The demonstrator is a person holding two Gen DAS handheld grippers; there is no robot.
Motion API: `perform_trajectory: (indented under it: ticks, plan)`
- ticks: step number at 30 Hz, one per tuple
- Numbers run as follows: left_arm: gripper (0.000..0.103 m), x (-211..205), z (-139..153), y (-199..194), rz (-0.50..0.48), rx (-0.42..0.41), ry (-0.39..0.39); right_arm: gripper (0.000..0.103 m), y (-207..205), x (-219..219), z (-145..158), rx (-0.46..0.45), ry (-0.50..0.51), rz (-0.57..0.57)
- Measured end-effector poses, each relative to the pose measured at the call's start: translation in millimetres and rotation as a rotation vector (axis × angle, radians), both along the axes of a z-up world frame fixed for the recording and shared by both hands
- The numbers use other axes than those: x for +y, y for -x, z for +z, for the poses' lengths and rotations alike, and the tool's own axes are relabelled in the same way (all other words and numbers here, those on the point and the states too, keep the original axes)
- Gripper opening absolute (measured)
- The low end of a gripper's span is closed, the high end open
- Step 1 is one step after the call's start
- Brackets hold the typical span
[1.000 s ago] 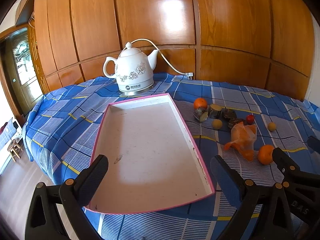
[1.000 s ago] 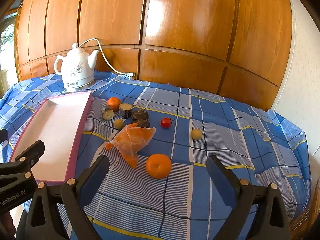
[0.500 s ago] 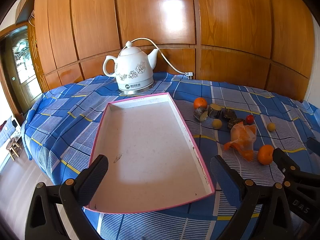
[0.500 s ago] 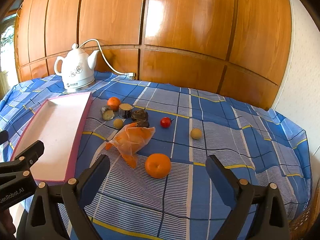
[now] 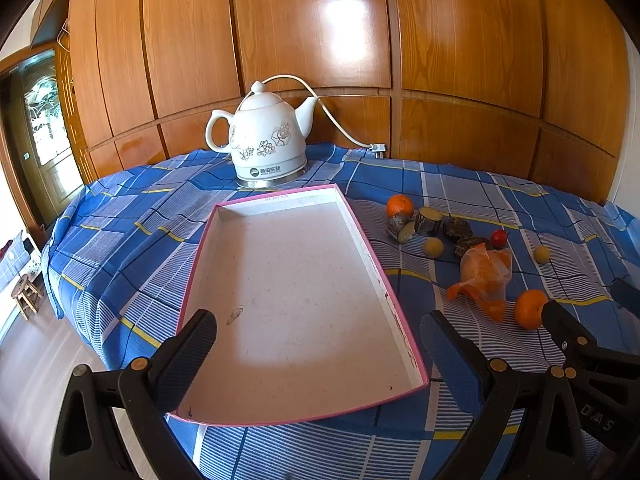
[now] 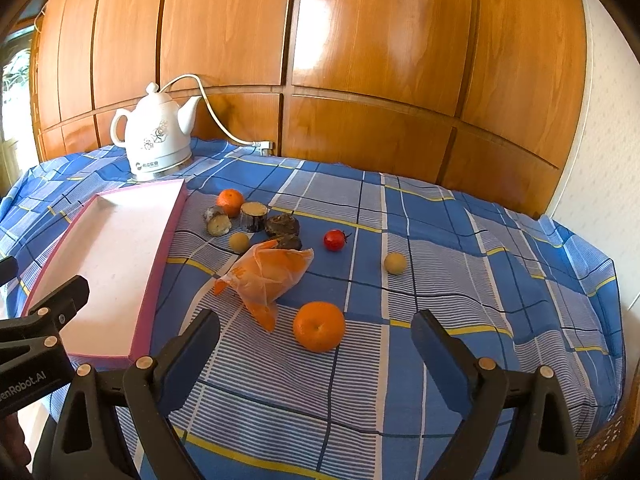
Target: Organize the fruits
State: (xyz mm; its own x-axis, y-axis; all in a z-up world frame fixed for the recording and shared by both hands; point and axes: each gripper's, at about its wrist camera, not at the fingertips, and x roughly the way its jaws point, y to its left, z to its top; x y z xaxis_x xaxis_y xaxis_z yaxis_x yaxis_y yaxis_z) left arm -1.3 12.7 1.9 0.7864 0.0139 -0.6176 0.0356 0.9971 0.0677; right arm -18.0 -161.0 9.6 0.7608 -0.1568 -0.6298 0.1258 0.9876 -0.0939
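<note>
On the blue plaid tablecloth (image 6: pixel 440 240), I see the pink-rimmed white cardboard tray (image 5: pixel 360 236) empty; all fruit, including the nearest round orange mandarin (image 6: pixel 319 326), lies beside it. Left gripper (image 5: pixel 318 340) and right gripper (image 6: pixel 316 340) gape wide, holding nothing.

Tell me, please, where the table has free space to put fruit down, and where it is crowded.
The pink-edged tray holds nothing. The cloth right of the cherry tomato, around the small yellow fruit, is mostly bare. It is crowded between the tray and the tomato: the far orange, dark pieces and the plastic bag.
</note>
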Motion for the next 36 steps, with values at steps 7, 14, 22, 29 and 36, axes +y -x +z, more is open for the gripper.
perform_trajectory:
  ticks: [7, 14, 22, 29, 36]
  plan:
    - [0.103, 0.4, -0.4, 0.6, 0.001, 0.003, 0.006, 0.098, 0.1, 0.7, 0.9, -0.002, 0.002, 0.001]
    - [0.103, -0.1, -1.0, 0.4, -0.002, 0.008, 0.009, 0.098, -0.3, 0.0, -0.4, 0.002, -0.003, 0.004]
    - [0.103, 1.9, -0.7, 1.3, -0.064, 0.015, 0.064, 0.098, -3.3, -6.2, -0.5, 0.008, -0.022, 0.012]
    - [0.103, -15.0, 2.3, -0.1, -0.211, 0.053, 0.115, 0.098, -13.0, -59.9, 10.9, 0.045, -0.114, -0.047]
    - [0.092, -44.2, 7.8, -26.4, -0.345, 0.152, 0.138, 0.098, -42.5, -133.3, 46.0, 0.095, -0.241, -0.036]
